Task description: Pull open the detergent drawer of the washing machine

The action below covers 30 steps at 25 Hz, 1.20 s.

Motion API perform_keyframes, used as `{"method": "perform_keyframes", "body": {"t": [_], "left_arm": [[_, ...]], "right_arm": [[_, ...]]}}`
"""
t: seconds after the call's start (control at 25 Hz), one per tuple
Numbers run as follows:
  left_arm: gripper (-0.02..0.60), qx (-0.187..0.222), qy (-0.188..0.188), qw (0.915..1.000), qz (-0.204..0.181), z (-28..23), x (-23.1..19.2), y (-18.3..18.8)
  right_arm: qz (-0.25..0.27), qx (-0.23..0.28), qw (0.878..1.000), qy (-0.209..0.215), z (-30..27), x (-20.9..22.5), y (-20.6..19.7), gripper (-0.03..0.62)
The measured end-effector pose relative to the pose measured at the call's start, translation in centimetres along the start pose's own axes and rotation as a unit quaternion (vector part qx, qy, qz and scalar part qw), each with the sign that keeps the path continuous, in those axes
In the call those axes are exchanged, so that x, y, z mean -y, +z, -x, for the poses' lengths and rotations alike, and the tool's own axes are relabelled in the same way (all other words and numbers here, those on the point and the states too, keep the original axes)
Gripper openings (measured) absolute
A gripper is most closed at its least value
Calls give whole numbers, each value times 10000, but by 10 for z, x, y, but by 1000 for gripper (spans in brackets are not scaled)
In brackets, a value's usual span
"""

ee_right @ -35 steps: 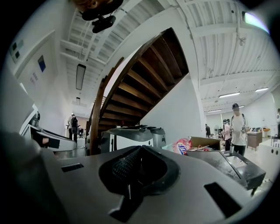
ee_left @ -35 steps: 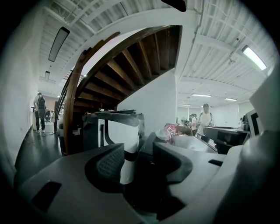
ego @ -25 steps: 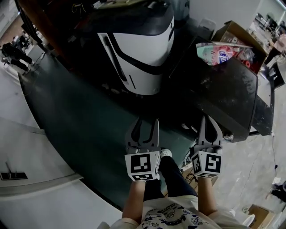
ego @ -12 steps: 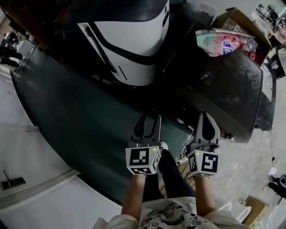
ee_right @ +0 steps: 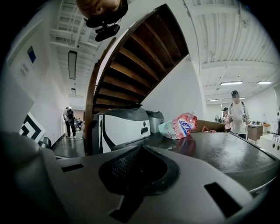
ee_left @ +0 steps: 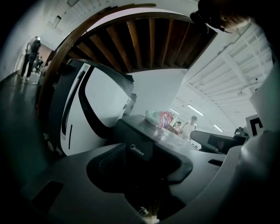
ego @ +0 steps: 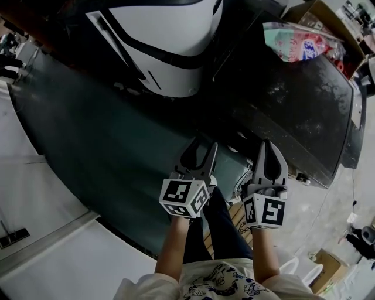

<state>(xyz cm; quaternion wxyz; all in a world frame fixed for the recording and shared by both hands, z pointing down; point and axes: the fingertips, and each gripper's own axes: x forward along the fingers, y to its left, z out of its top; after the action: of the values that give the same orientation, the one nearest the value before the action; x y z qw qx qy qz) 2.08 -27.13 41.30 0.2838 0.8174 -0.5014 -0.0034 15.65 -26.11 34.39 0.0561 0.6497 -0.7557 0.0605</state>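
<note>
We hold two grippers before one dark washing machine point(ego: 293, 111). The left gripper point(ego: 205, 145) has its jaws spread and holds nothing. The right gripper point(ego: 266, 144) has its jaws pressed together, also empty. The one Midea-marked detergent drawer point(ee_left: 139, 151) sits at the machine's top front corner, ahead of the left jaws and untouched. One detergent bag point(ego: 296, 42) lies on top, near one cardboard box point(ego: 328, 14).

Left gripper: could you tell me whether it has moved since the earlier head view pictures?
Yes. The left gripper has rolled to a tilt, and its tips lie farther below the white appliance, leaning towards the washing machine.
</note>
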Motion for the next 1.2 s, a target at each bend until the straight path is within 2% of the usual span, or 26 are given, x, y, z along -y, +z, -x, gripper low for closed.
{"method": "perform_keyframes", "body": {"t": [0.12,0.24,0.4,0.52,0.88,1.2], "left_arm": [[218,-28,-246,9972,700,-13,-5,-17],[242,15,-578,9867,1516,-23,-6,-29],[245,-46,-929,9738,2075,-39,-6,-40],[252,12,-1243,9600,2511,-51,-5,-45],[271,-43,-1968,9318,3051,-84,3,-65],[276,285,-2212,9041,3646,-101,-5,-67]], "right_arm": [[-23,9,10000,39,-8,-1,-7,11],[-61,4,10000,29,-13,0,-13,11],[-128,10,9999,-22,-17,5,-17,11],[-144,27,9999,-47,-20,8,-19,11],[-211,35,9998,-21,-32,13,-28,11],[-279,39,9996,-11,-38,18,-35,11]]}}
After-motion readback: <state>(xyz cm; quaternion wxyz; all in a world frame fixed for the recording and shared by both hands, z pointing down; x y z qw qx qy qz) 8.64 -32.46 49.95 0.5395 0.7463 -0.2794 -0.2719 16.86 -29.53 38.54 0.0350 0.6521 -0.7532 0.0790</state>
